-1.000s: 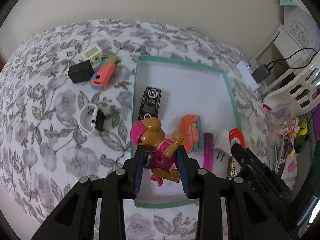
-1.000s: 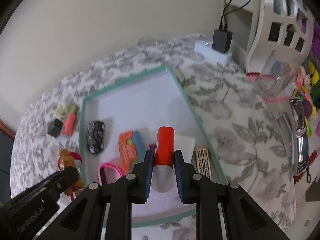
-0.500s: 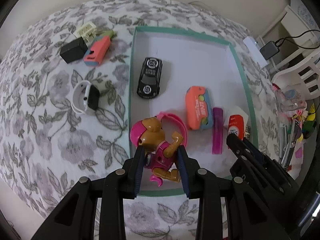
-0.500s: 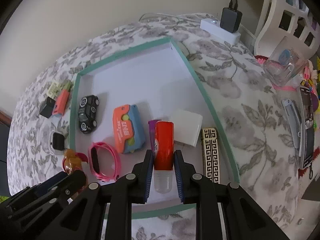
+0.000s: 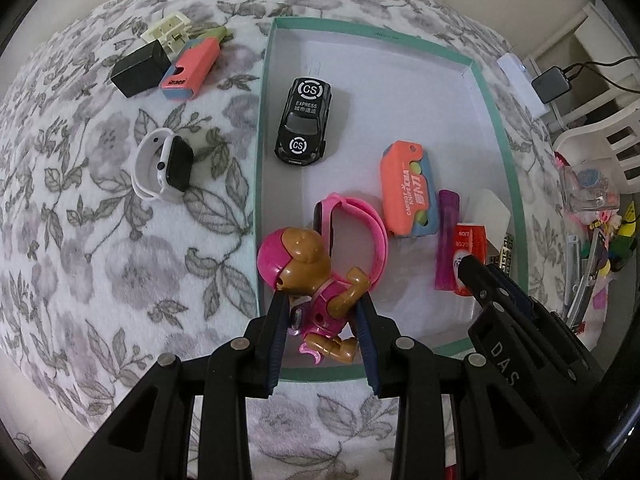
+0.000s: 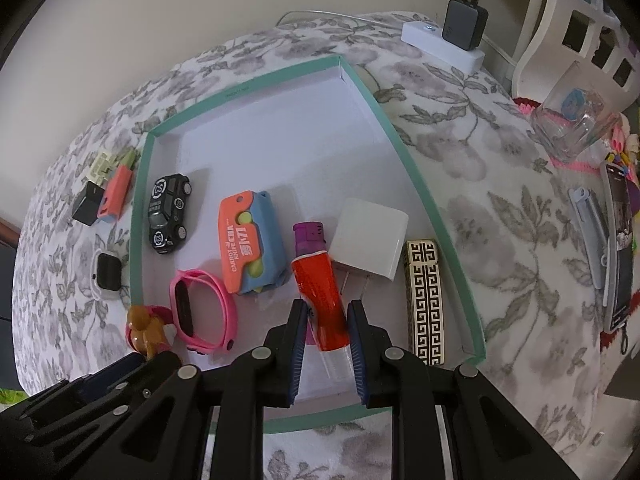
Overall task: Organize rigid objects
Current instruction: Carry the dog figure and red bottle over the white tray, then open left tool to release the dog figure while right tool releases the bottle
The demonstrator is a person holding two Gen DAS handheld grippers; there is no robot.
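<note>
A teal-rimmed white tray (image 5: 496, 116) (image 6: 420, 184) lies on the flowered cloth. My left gripper (image 5: 322, 312) is shut on a pink and brown dog figure (image 5: 308, 276), held over the tray's near left corner. My right gripper (image 6: 326, 322) is shut on a red tube with a clear cap (image 6: 322, 300), low over the tray beside a purple lighter (image 6: 308, 236). The tray holds a black toy car (image 5: 304, 122), an orange carrot-knife toy (image 5: 408, 188), a pink wristband (image 5: 360, 232), a white charger plug (image 6: 370, 240) and a patterned gold lighter (image 6: 426, 296).
Left of the tray lie a white smartwatch (image 5: 162, 164), a black block (image 5: 138, 68), a coral eraser (image 5: 190, 68) and a cream connector (image 5: 170, 30). To the right sit a power strip with an adapter (image 6: 456, 36), a clear glass (image 6: 576, 120), a phone (image 6: 620, 256) and a white chair (image 5: 600, 144).
Both grippers have tilted more steeply downward and sunk toward the tray with their loads. The pink wristband has come into view below the dog figure.
</note>
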